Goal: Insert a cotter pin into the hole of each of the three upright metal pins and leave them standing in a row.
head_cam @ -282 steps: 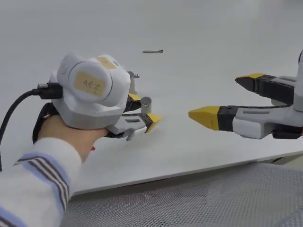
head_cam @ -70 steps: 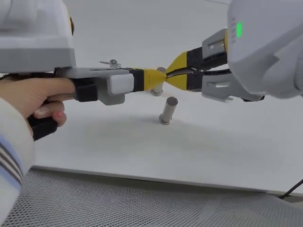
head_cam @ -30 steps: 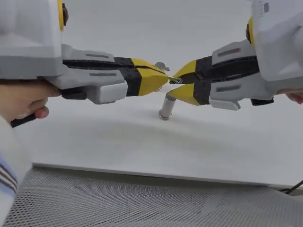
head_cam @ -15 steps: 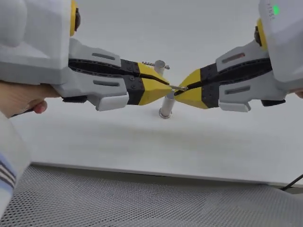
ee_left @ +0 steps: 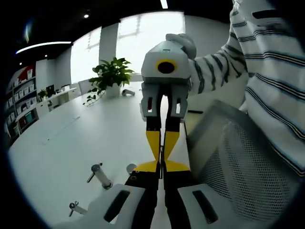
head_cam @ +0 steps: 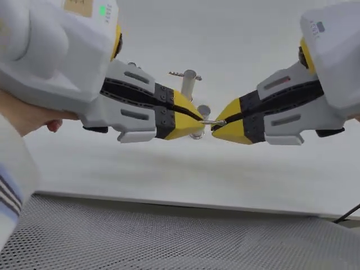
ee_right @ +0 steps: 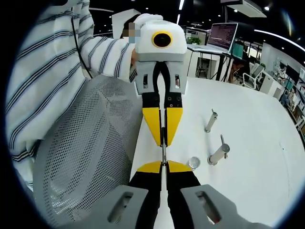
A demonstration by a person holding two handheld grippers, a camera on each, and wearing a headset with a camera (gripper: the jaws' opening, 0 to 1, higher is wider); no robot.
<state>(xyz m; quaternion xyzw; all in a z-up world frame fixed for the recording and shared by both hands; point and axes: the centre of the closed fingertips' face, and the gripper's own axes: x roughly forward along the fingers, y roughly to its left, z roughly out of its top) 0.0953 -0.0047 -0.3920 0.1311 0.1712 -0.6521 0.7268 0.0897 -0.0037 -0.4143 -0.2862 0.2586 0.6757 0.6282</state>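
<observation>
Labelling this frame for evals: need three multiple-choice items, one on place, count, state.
1. Where is the loose thin silver cotter pin? A lying unheld; B between the tips of the left gripper and right gripper; C in a metal pin.
2. How many upright grey metal pins carry a cotter pin? A none; B one; C two.
3. The right gripper is: A shut on the cotter pin; B wide open; C shut, empty.
Answers: B, it bridges their tips; C, only the one nearest the tips is bare; A, its jaws pinch the pin's end.
</observation>
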